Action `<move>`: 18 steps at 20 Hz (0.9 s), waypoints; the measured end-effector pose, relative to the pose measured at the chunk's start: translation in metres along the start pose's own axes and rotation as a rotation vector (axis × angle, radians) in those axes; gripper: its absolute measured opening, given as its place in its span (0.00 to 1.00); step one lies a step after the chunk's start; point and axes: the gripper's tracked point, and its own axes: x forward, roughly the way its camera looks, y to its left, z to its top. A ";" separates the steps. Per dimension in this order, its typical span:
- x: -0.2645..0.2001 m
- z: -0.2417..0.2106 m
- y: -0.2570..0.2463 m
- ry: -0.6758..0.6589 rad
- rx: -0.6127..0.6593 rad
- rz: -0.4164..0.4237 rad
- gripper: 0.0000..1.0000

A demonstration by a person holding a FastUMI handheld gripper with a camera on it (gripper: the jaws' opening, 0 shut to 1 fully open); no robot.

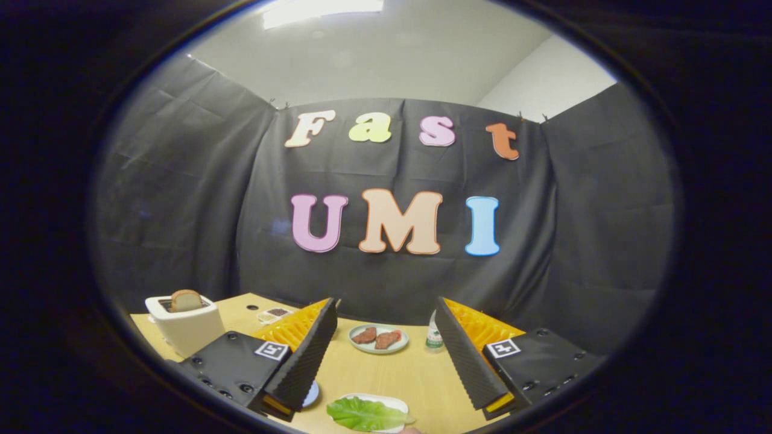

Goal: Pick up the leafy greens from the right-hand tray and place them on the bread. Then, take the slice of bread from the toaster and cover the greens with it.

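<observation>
My gripper (386,395) hangs open above the wooden table (386,374), its two fingers wide apart with nothing between them. A green leaf (365,413) lies on a white tray (392,402) just below and between the fingertips. A white toaster (184,324) stands at the far left of the table, beyond the left finger, with a slice of bread (186,299) sticking up from its slot. A bluish plate edge (311,394) peeks out from behind the left fingertip; what lies on it is hidden.
A pale plate (379,339) with two reddish meat pieces sits farther back between the fingers. A small bottle (433,333) stands beside it, near the right finger. A small dish (274,314) with dark contents rests behind the toaster, near the black cloth wall.
</observation>
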 end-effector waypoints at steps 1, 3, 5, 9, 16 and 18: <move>0.002 -0.009 -0.002 0.023 -0.005 0.017 1.00; 0.006 -0.023 -0.007 0.068 -0.025 0.050 1.00; 0.011 -0.040 -0.010 0.115 -0.042 0.087 1.00; 0.020 -0.081 -0.011 0.219 -0.083 0.168 1.00; 0.029 -0.152 -0.004 0.390 -0.141 0.320 1.00; 0.029 -0.171 -0.002 0.429 -0.159 0.360 1.00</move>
